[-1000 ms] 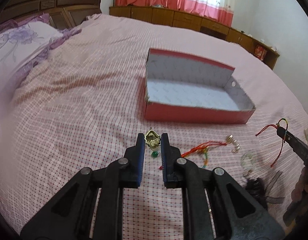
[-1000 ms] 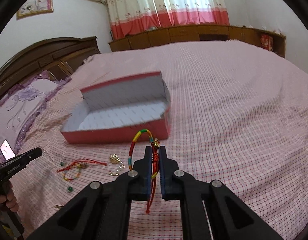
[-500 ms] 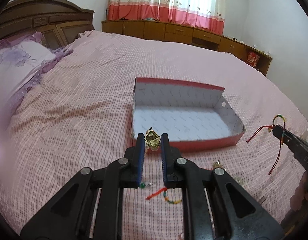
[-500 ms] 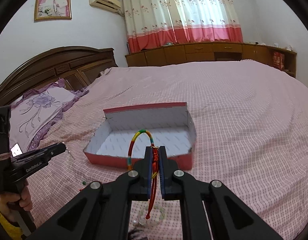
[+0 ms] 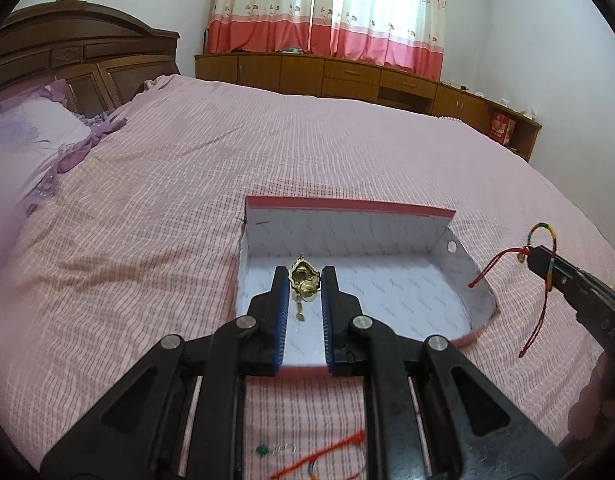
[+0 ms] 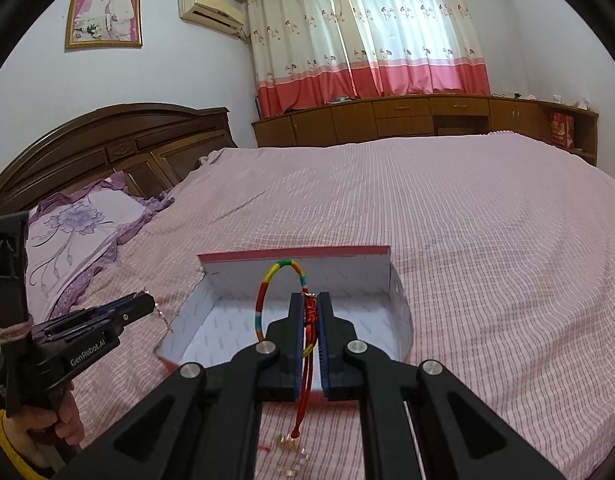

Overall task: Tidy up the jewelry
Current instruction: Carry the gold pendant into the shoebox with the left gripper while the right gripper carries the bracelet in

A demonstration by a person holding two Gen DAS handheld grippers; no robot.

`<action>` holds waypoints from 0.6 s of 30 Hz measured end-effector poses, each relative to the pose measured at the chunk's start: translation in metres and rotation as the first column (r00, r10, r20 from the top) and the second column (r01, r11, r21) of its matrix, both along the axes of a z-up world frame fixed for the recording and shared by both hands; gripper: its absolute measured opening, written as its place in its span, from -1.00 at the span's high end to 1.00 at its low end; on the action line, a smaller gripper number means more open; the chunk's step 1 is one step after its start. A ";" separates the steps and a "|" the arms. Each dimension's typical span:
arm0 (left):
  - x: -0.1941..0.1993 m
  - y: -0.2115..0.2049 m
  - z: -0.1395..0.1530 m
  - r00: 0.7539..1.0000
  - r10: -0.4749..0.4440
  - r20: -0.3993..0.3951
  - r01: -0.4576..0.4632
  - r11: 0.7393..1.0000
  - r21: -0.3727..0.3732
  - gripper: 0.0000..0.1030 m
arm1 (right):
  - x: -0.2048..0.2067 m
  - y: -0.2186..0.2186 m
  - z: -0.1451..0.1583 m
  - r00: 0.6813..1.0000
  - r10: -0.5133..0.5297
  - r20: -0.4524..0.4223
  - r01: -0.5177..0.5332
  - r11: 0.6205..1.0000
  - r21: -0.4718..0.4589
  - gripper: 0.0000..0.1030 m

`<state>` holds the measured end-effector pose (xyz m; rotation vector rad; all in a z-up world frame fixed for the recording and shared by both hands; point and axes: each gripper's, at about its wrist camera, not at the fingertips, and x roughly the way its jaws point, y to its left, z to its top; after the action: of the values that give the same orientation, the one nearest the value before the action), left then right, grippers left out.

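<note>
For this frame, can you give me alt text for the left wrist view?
The left gripper pinches a small gold ornament above an open, empty red box on a pink bed. At right, the right gripper holds a multicoloured cord bracelet; loose red cord lies near the bottom edge.

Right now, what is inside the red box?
The box shows only its bare white patterned lining; no jewelry lies in it. Its near strip is covered by the left tool and, in the other view, the right tool.
</note>
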<state>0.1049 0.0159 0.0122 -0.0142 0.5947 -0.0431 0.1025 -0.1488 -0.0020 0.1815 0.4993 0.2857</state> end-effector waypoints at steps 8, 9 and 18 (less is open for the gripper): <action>0.029 -0.008 -0.020 1.000 -0.004 -0.013 0.004 1.000 0.005 0.86 | 0.040 -0.001 -0.022 0.999 -0.015 -0.035 0.015 1.000 -0.021 0.86; 0.032 -0.009 -0.023 1.000 -0.003 -0.018 0.003 1.000 0.002 0.86 | 0.046 -0.001 -0.026 0.999 -0.019 -0.043 0.018 0.999 -0.028 0.86; 0.062 -0.013 -0.052 0.995 0.002 -0.095 -0.002 1.000 0.009 0.86 | 0.075 -0.001 -0.056 0.993 -0.021 -0.120 0.015 0.998 -0.053 0.86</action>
<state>0.1665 0.0027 -0.0401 -0.0085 0.6903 -0.0381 0.1777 -0.1494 -0.0576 0.1530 0.6237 0.2445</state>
